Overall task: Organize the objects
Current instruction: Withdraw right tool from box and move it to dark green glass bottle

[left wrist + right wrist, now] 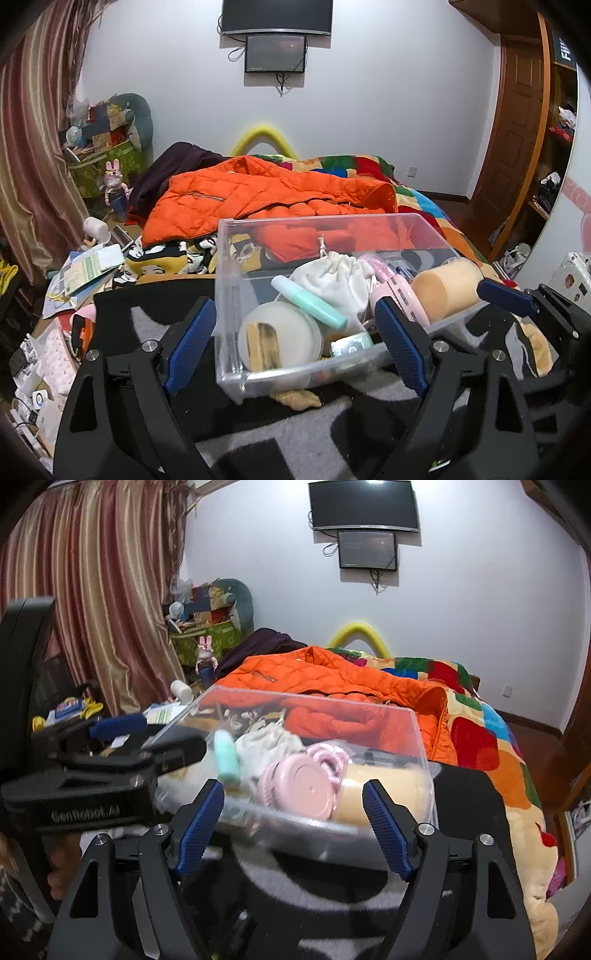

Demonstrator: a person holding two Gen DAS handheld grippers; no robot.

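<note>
A clear plastic bin (236, 280) stands on the bed with a black and grey blanket (295, 424) under it. It holds a white round jar (280, 336), a mint tube (308, 301), a white drawstring pouch (332, 275), a pink round case (306, 786) and a peach cylinder (447, 291). My left gripper (295, 339) is open, its jaws on either side of the bin's near left corner. My right gripper (293, 819) is open at the bin's near right wall (424, 760). The bin looks blurred in the right wrist view.
An orange quilted jacket (258, 195) and a colourful patchwork blanket (480, 731) lie behind the bin. Papers and clutter (88, 273) sit to the left by striped curtains (103, 590). A wooden door (517, 122) and shelves are at the right.
</note>
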